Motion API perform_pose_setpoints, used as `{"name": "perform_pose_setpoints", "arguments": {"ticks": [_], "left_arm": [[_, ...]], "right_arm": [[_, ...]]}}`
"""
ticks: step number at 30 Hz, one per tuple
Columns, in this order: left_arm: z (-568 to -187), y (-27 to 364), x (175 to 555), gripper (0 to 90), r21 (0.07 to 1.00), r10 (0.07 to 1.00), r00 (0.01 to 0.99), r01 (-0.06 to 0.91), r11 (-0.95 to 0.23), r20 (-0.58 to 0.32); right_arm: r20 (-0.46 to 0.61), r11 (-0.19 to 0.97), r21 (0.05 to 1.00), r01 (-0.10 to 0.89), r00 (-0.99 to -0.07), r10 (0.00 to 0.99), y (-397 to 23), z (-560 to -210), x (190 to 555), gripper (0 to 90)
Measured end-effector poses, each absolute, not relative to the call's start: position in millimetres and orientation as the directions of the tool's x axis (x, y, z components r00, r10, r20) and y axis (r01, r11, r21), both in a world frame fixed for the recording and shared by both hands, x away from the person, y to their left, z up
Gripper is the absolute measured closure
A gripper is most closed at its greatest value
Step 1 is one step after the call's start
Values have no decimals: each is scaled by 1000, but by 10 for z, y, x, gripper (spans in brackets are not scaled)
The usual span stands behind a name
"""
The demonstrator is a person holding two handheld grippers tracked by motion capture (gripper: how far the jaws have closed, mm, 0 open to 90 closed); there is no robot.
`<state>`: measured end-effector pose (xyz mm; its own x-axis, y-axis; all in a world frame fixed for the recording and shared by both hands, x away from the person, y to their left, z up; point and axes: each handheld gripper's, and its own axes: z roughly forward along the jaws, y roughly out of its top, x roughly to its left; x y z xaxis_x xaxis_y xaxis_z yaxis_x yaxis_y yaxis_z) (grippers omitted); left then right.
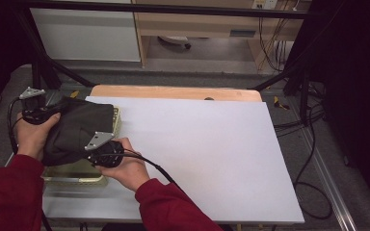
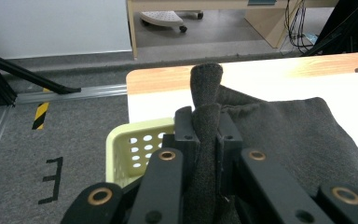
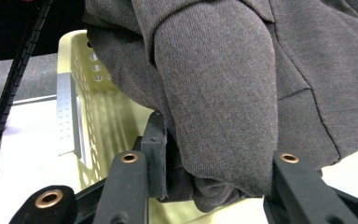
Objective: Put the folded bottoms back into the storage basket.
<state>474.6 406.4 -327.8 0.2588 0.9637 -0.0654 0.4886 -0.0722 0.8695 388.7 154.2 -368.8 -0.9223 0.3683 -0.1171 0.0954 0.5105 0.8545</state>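
Dark grey knit garment (image 1: 79, 130) over pale yellow perforated basket (image 1: 107, 179), table's left edge: soft, limp, light. My left gripper (image 2: 206, 128) pinches folded hem; right gripper (image 3: 214, 158) clamps thick bunched fold. Grip bunches, not single layer.

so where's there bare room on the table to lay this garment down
The white sheet lies bare from the yellow basket across to its right edge. The left side is crowded: basket, dark grey garment, left gripper and right gripper.

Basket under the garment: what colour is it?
Pale yellow-green, with round perforations; the basket shows best in the left gripper view.
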Motion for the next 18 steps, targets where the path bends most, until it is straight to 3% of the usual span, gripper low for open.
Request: {"name": "perform_pose_setpoints", "arguments": {"ticks": [18], "left_arm": [[-3378, 4088, 4768, 829, 852, 964, 260, 515, -92, -52]], "right_arm": [[-111, 541, 834, 112, -925, 362, 1611, -3758, 3884, 622]]}}
